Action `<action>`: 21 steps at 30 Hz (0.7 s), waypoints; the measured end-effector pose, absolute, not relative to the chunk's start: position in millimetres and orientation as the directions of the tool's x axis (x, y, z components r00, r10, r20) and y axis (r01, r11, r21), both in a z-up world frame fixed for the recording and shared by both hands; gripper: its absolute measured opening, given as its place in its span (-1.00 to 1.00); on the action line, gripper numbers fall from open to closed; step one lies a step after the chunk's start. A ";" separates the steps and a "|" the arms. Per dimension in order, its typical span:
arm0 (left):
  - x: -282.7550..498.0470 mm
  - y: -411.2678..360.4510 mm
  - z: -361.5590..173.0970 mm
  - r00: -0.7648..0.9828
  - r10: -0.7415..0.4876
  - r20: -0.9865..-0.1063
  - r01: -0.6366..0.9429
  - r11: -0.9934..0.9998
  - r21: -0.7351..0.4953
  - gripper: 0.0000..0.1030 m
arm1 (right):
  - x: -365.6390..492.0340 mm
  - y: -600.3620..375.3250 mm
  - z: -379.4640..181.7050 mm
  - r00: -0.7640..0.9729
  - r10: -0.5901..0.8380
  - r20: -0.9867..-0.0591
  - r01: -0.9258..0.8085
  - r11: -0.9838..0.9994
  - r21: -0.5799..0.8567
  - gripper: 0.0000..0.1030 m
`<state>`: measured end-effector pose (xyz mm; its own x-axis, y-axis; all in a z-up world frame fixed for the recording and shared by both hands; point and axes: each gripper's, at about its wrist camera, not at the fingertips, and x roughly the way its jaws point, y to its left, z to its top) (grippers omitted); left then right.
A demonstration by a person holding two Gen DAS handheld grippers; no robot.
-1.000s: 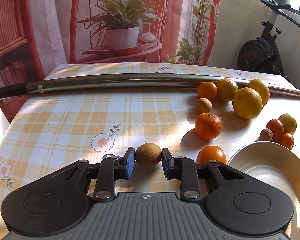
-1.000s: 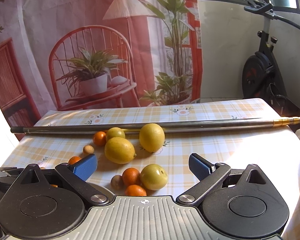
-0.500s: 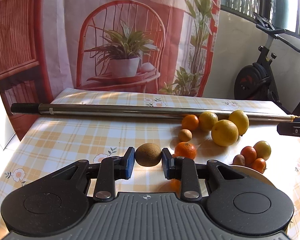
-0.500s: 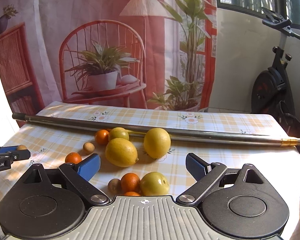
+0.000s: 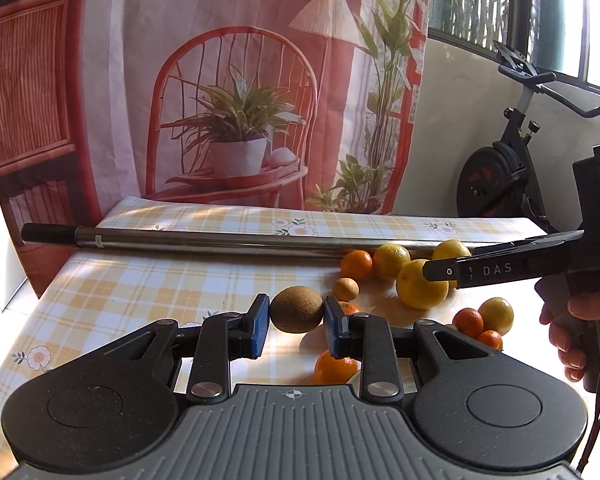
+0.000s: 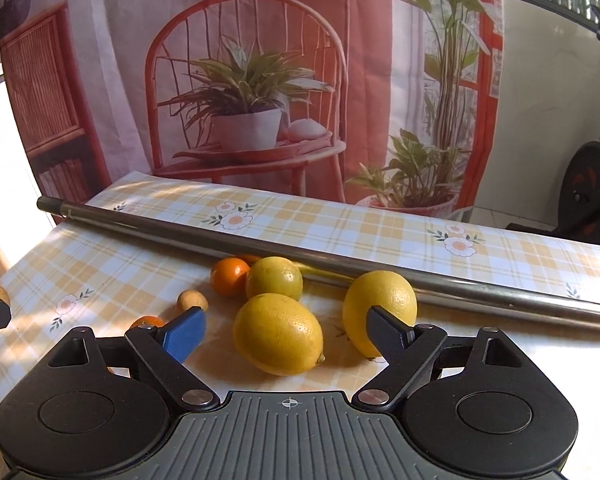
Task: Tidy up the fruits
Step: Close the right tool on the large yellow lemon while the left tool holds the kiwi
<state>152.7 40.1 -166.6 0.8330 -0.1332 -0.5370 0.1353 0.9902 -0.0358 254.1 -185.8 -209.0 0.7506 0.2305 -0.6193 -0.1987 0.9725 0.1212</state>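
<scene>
The left gripper (image 5: 293, 324) clenches a brown fruit (image 5: 296, 309) lifted above the table (image 5: 140, 280), while the right gripper (image 6: 286, 336), spread wide, faces a lemon (image 6: 278, 334) at twelve o'clock and should straddle it squarely before closing.

"DAS" and "1" on the right gripper (image 5: 452, 272) finger.
</scene>
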 end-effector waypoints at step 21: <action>151.9 50.9 -172.8 0.828 -0.123 -0.548 0.096 0.992 -0.078 -0.41 | 306.5 -189.1 -241.9 0.590 0.233 -0.773 -0.009 0.959 0.282 0.43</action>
<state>151.9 50.9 -172.8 0.8275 -0.1234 -0.5477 0.0962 0.9923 -0.0782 306.5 -189.1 -241.9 0.5898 0.2329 -0.7732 -0.0091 0.9594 0.2820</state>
